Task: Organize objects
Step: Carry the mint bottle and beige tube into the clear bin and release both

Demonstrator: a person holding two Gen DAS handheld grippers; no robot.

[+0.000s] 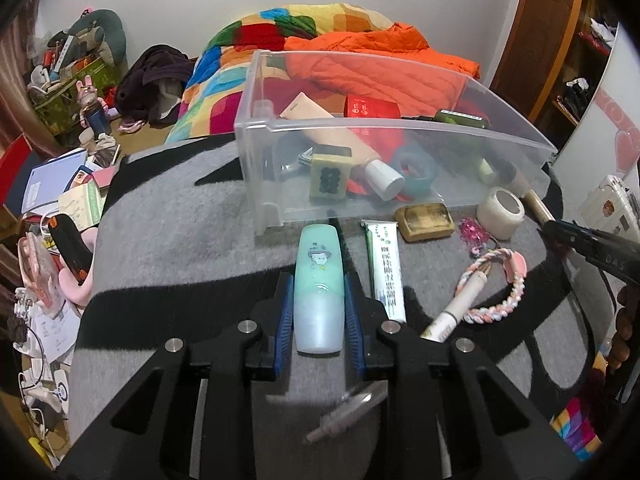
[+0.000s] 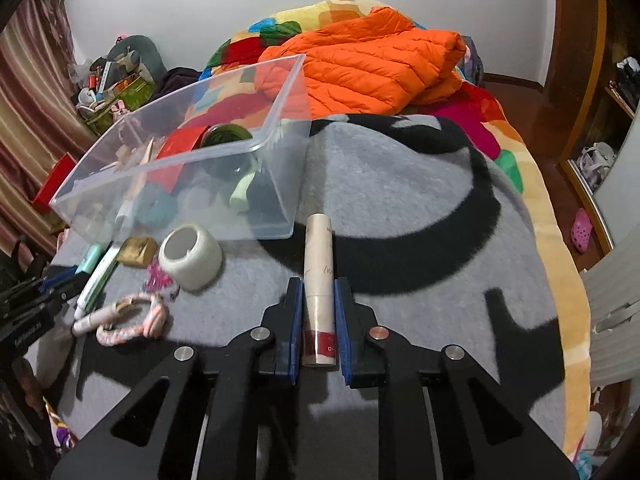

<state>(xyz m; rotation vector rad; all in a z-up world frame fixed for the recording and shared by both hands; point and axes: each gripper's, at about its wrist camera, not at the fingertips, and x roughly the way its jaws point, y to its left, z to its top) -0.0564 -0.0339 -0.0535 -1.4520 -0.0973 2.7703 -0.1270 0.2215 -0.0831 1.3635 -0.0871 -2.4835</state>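
A mint-green bottle (image 1: 318, 256) with a cartoon figure lies on the grey blanket just in front of the clear plastic bin (image 1: 360, 120). My left gripper (image 1: 319, 284) is shut on it, with the blue pads against both of its sides. In the right wrist view a cream tube (image 2: 319, 248) with a red end lies at the bin's (image 2: 180, 158) near right corner. My right gripper (image 2: 319, 286) is shut on that tube. The bin holds a mahjong tile (image 1: 330, 174), a beige tube, a red box and a teal tape roll.
Loose on the blanket are a white-green tube (image 1: 386, 268), a gold block (image 1: 426, 222), a white tape roll (image 1: 501, 212), a braided ring (image 1: 508, 292) and a slim white tube (image 1: 456, 308). An orange jacket (image 2: 360, 64) lies behind the bin. Clutter lines the left floor.
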